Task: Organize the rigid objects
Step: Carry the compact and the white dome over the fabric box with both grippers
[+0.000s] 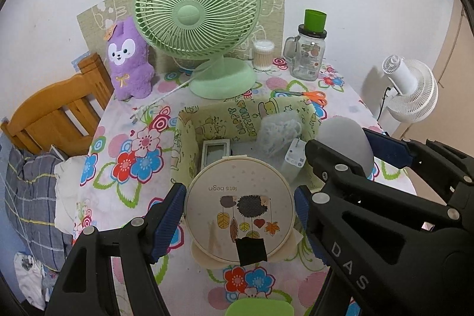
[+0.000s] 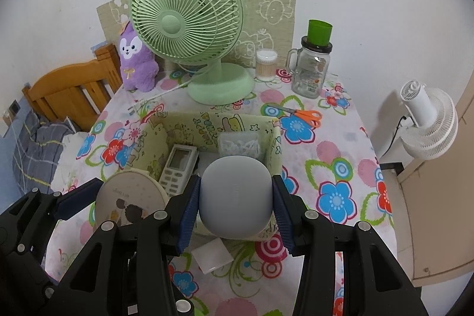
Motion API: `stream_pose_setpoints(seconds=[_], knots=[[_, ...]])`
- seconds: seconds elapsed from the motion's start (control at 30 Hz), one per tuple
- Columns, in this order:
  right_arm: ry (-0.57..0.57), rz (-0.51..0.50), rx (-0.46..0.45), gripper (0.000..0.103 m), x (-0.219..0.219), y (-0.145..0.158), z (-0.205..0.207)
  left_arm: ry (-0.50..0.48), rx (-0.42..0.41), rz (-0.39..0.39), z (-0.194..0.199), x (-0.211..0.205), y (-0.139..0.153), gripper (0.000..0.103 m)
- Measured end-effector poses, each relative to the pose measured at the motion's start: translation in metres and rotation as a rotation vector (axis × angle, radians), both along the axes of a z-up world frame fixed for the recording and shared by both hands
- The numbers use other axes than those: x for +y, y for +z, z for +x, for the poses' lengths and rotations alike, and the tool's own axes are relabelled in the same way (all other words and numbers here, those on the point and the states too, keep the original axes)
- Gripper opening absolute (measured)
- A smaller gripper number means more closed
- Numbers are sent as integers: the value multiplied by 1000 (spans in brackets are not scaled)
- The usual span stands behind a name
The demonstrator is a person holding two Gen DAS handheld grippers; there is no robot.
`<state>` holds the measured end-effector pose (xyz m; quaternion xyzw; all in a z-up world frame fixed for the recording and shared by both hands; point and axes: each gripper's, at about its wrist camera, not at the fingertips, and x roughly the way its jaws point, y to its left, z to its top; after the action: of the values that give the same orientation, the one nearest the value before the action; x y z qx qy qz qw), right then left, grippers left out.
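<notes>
My left gripper (image 1: 238,199) is shut on a round cream disc (image 1: 240,206) printed with feathers and "let's begin", held just in front of a pale green cartoon-print box (image 1: 189,135). My right gripper (image 2: 236,187) is shut on a smooth grey rounded object (image 2: 236,197), held over the box's near rim (image 2: 277,147). Inside the box lie a white remote control (image 2: 179,165), a clear bag of white pieces (image 2: 241,144) and a white adapter (image 1: 294,157). In each view the other gripper shows alongside with its load.
On the floral tablecloth stand a green desk fan (image 1: 197,17), a purple plush toy (image 1: 129,64), a cotton-swab jar (image 1: 262,55) and a glass mug jar with a green cup on top (image 1: 308,55). Orange scissors (image 2: 305,115), a white square block (image 2: 211,255), a wooden chair (image 1: 56,114), a white fan (image 2: 429,123).
</notes>
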<state>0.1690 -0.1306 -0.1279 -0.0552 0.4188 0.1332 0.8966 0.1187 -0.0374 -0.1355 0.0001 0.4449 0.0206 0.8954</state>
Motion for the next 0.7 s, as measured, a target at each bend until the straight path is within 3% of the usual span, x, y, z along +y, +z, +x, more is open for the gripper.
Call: stream_pose_setpoints(seconds=[0.7], knots=[[61,40,148,50,18,-52,62,84,96,-41,52,18,-43,77]])
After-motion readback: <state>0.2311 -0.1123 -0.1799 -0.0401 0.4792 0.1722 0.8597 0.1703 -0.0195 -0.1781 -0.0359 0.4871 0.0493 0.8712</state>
